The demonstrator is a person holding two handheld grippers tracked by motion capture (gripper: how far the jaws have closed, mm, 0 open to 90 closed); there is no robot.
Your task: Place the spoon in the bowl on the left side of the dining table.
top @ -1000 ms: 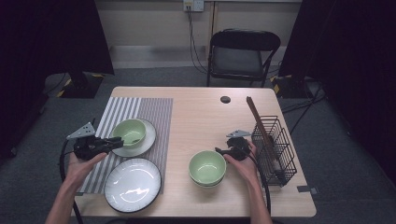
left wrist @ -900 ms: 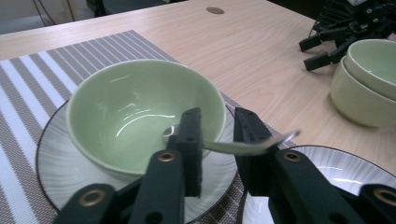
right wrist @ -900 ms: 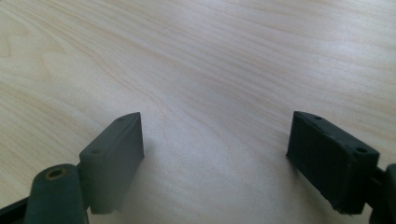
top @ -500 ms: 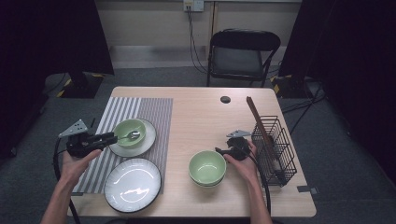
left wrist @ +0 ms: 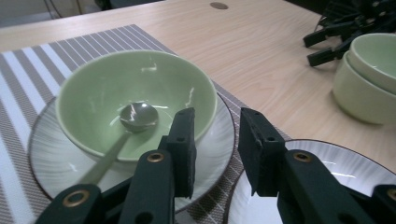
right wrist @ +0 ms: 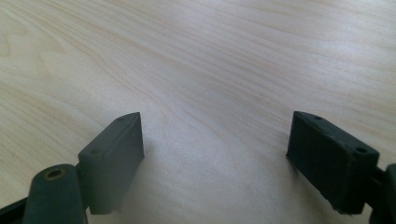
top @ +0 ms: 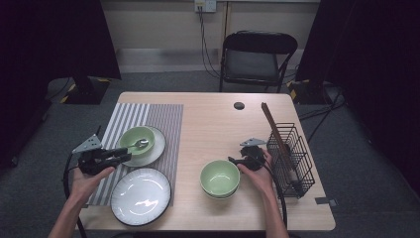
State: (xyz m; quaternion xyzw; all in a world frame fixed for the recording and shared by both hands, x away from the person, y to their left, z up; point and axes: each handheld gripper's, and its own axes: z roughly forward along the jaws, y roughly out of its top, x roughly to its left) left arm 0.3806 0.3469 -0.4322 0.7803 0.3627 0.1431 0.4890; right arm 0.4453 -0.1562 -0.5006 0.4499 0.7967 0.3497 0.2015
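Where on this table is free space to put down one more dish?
Bare wood lies between the striped mat and the wire basket, behind the stacked bowls. The mat's near end is crowded by a plate and a bowl with spoon.

Lab-like recording room; black curtains [top: 59, 39]; folding chair [top: 257, 57]; wall socket cables [top: 204, 29]; carpet floor [top: 366, 163]

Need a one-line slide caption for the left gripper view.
Open left gripper just short of a green bowl holding a spoon.
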